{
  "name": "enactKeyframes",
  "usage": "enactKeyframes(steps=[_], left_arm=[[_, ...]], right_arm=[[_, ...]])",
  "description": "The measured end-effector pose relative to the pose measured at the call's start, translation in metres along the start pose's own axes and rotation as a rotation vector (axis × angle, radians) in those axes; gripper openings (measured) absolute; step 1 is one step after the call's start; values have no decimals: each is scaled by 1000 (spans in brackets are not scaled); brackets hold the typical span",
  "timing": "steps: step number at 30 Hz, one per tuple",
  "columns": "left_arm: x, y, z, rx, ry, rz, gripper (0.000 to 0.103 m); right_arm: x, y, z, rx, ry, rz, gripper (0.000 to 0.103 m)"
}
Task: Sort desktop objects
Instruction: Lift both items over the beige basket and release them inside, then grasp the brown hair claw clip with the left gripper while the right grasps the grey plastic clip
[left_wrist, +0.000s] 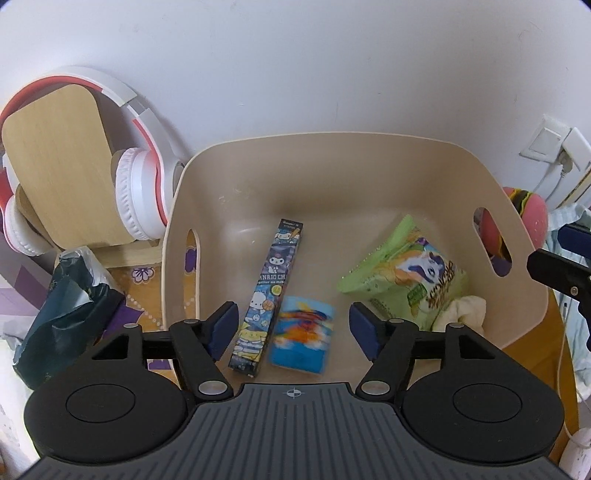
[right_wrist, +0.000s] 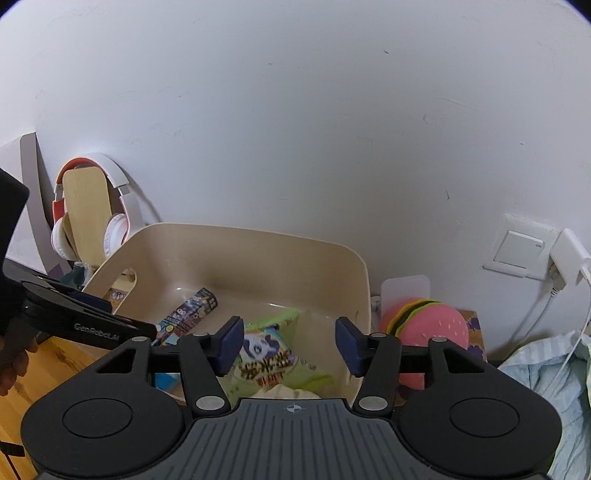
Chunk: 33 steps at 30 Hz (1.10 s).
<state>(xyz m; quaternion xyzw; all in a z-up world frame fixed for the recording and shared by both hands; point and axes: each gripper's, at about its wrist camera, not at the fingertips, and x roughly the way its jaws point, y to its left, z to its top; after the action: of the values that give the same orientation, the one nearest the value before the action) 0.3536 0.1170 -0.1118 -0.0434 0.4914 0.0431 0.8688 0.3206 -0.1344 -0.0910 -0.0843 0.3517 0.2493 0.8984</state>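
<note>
Beige bin already holds your pencil box, blue card pack, green snack bag and a cream cloth. Both left tongs and right tongs stand released, empty. Outstanding, by my judgement: burger toy and dark bag on your tabletop.

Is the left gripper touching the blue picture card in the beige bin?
Apart. The left wrist view shows the left gripper open, with its blue pads clear of the blue card.

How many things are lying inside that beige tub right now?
4: a long cartoon box left of centre, a small blue pack beside it, a green snack bag on the right, a cream cloth at its corner. More may be hidden.
</note>
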Motion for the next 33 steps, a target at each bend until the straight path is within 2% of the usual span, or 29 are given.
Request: enactKeyframes(steps=[3, 7, 9, 12, 17, 22, 33], left_arm=[[-6, 1, -6, 10, -8, 2, 70], [-20, 2, -17, 28, -22, 8, 70], [-28, 4, -22, 37, -27, 10, 71], [-39, 6, -33, 50, -38, 6, 72], [-58, 11, -51, 77, -45, 12, 74], [-76, 22, -72, 56, -48, 19, 74], [-90, 29, -124, -12, -3, 23, 74]], right_arm=[[-3, -5, -3, 7, -3, -9, 75], [-12, -11, -11, 16, -3, -19, 79], [-17, -13, -16, 19, 2, -27, 88], [-28, -19, -26, 32, 2, -40, 94], [-42, -29, -44, 55, 19, -60, 98], [-53, -36, -61, 67, 40, -79, 103], [-66, -47, -93, 90, 85, -113, 103]])
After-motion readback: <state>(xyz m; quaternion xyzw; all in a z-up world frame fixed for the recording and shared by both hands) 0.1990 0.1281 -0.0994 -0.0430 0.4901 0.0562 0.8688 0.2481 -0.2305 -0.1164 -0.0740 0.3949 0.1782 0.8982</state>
